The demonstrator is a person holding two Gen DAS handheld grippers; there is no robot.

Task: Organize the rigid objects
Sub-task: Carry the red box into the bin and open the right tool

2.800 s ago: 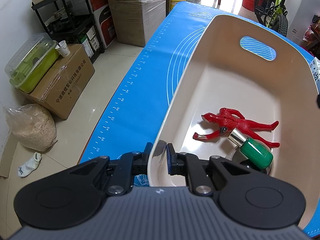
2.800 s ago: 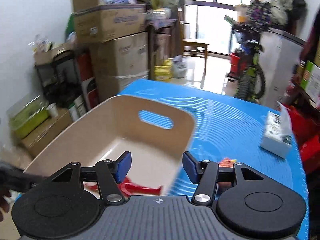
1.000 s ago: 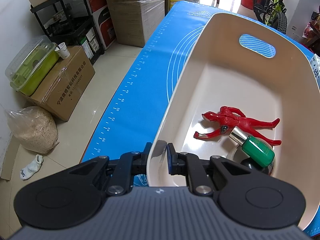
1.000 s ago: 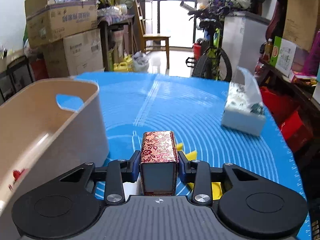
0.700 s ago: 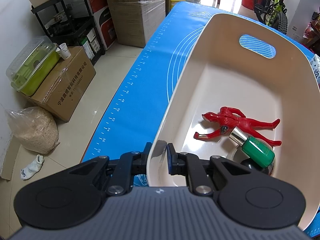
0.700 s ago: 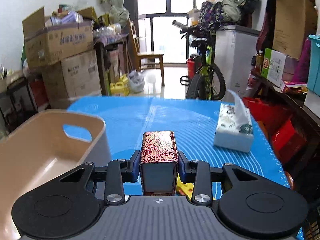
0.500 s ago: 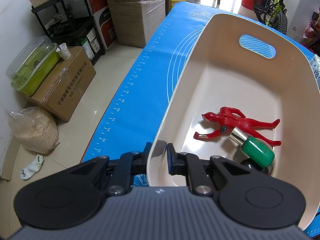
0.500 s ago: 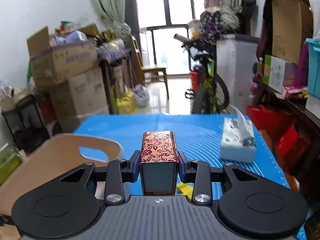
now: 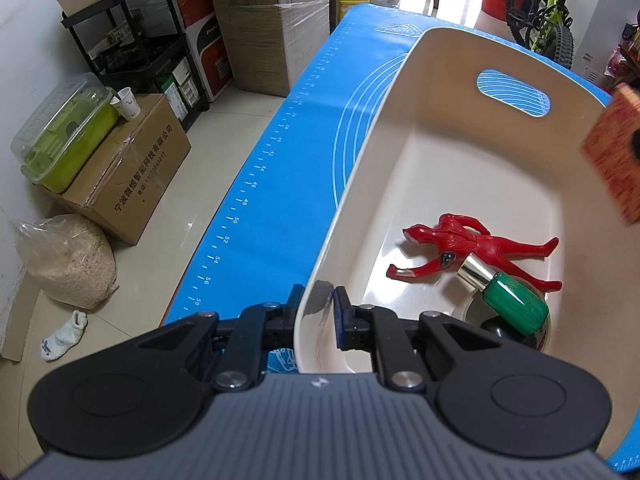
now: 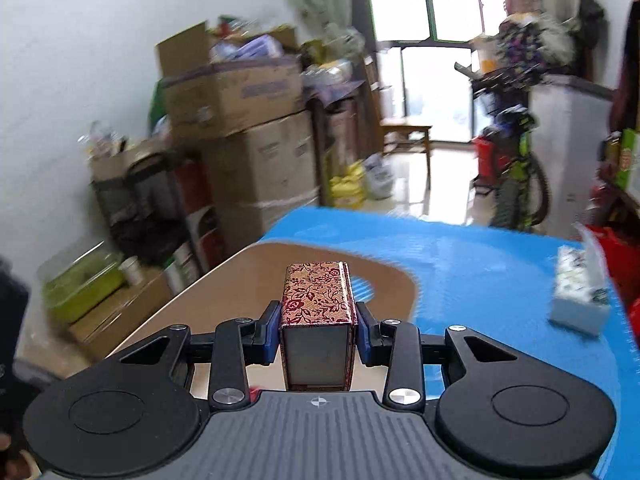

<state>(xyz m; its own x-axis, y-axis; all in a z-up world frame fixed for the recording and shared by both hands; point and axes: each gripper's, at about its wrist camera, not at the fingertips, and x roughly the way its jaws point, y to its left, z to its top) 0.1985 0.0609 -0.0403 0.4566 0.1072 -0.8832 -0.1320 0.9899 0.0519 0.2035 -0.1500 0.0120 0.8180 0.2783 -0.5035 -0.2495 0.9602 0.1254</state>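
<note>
A beige bin (image 9: 360, 184) stands on the blue mat (image 9: 280, 184). My left gripper (image 9: 318, 304) is shut on the bin's near rim. Inside lie a red toy figure (image 9: 472, 248) and a green bottle with a silver cap (image 9: 508, 300), resting on a dark round object. My right gripper (image 10: 317, 326) is shut on a small red floral box (image 10: 316, 300), held in the air above the bin (image 10: 224, 280). That floral box (image 9: 612, 160) shows blurred at the right edge of the left wrist view, over the bin's right wall.
A tissue box (image 10: 580, 292) sits on the mat (image 10: 480, 256) to the right. Cardboard boxes (image 9: 132, 172), a green lidded container (image 9: 68, 132) and a bag of grain (image 9: 68, 256) stand on the floor left of the table. A bicycle (image 9: 544, 12) is beyond.
My right gripper has risen and swung left with the floral box, from over the mat to above the bin. The box now enters the left wrist view. The left gripper has held still.
</note>
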